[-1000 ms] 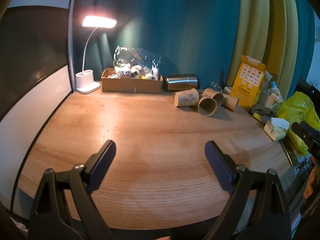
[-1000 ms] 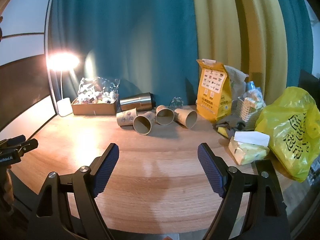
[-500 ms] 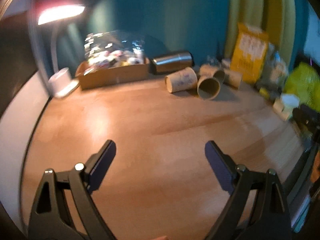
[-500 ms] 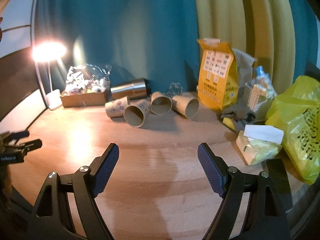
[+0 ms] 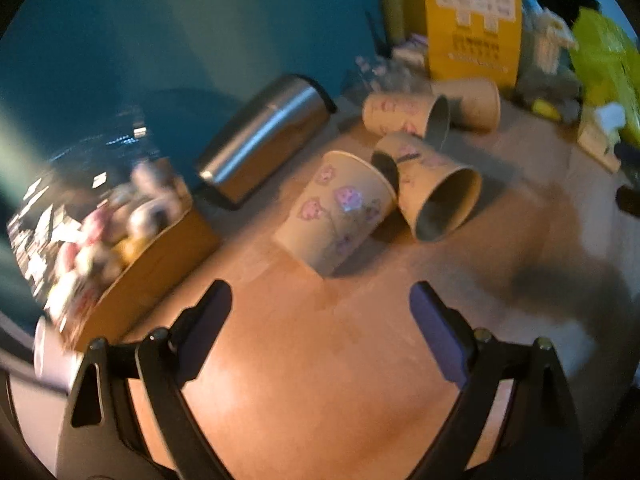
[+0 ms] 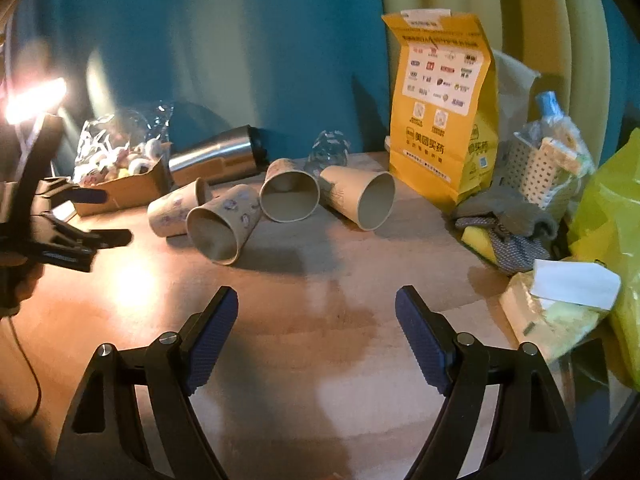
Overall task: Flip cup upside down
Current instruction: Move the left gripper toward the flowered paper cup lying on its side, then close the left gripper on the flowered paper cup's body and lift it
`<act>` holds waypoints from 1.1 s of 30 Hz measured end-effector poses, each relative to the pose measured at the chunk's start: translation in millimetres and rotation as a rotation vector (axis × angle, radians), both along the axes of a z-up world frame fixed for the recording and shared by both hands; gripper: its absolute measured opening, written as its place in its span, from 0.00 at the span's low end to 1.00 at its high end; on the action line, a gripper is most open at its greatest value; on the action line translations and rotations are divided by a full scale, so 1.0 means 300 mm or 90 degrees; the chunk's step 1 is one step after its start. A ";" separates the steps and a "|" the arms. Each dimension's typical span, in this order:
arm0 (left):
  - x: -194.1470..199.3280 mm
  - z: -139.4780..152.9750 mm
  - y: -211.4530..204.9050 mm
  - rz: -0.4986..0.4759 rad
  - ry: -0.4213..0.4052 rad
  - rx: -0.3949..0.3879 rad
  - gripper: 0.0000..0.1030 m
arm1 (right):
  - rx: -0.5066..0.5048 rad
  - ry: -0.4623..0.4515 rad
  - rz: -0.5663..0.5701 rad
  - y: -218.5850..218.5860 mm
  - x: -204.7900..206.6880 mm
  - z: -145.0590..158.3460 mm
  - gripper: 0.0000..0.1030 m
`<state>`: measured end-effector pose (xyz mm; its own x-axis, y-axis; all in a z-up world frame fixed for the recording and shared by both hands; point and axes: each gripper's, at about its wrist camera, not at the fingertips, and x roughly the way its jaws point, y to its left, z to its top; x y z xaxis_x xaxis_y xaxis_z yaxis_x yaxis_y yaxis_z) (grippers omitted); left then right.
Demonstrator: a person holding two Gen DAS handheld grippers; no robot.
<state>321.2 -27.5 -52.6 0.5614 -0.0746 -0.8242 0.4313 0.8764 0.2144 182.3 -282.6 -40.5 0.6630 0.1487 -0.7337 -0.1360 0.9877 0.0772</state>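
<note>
Four paper cups lie on their sides in a cluster near the back of the wooden surface [image 6: 280, 360]. The left tongs [image 5: 320, 320] hang wide apart with nothing between them, just short of the nearest flowered cup [image 5: 338, 210], whose closed base faces them. That cup touches a second cup [image 5: 436, 192], mouth turned forward. The right tongs [image 6: 316, 320] are also spread apart, holding nothing, well back from the cups. A steel tumbler [image 5: 266, 136] lies behind, beside a cardboard box [image 5: 152, 264], with a yellow bag [image 6: 440, 100] standing to the right.
</note>
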 end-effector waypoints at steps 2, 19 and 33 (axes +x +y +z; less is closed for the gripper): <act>0.055 -0.028 -0.002 -0.039 0.030 -0.003 0.89 | -0.003 0.005 -0.001 0.003 0.020 -0.018 0.81; 0.197 -0.103 -0.027 -0.109 0.026 0.021 0.59 | -0.004 0.032 -0.025 0.004 0.039 -0.057 0.81; 0.012 -0.020 0.034 -0.081 0.006 -0.027 0.57 | -0.004 0.007 -0.013 0.027 -0.051 0.009 0.81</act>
